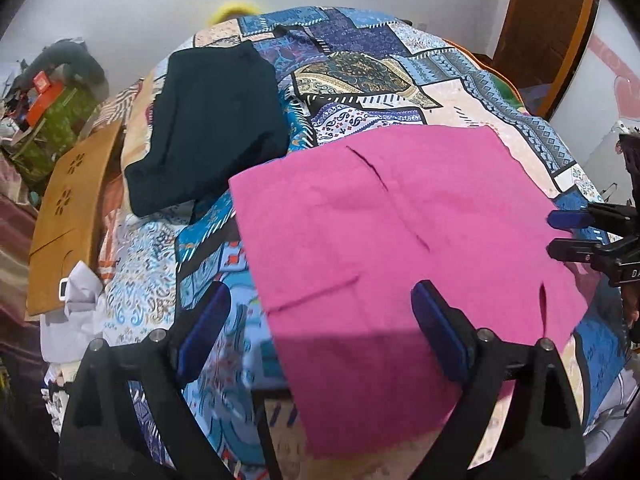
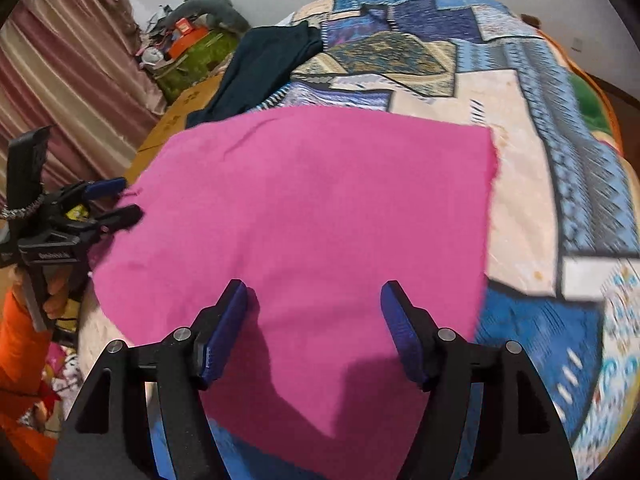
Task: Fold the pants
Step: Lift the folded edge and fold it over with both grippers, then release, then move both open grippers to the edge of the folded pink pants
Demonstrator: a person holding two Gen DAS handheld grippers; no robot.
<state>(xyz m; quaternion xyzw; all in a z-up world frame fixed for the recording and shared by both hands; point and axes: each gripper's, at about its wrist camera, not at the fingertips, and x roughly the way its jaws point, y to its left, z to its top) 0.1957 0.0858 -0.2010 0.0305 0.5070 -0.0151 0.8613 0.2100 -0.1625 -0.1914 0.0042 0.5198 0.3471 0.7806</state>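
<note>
The jaws of the left gripper are spread wide with nothing pinched; its right pad is seen over the pink pants, its left pad over the patterned bedspread. The jaws of the right gripper are also parted and empty, both pads poised above pink cloth.

The pants are laid folded and flat on the bed, filling the middle of both views, with their near corner toward 6 o'clock. A dark garment is lying at 11 o'clock, its edge just beside the pink cloth. A wooden board is seen at 9 o'clock.

A further fold seems to be pending. If only the top layer is pinched, the stack could be pulled apart; an uneven lift by the two grippers could skew the edges, and the dark garment could be dragged along.
</note>
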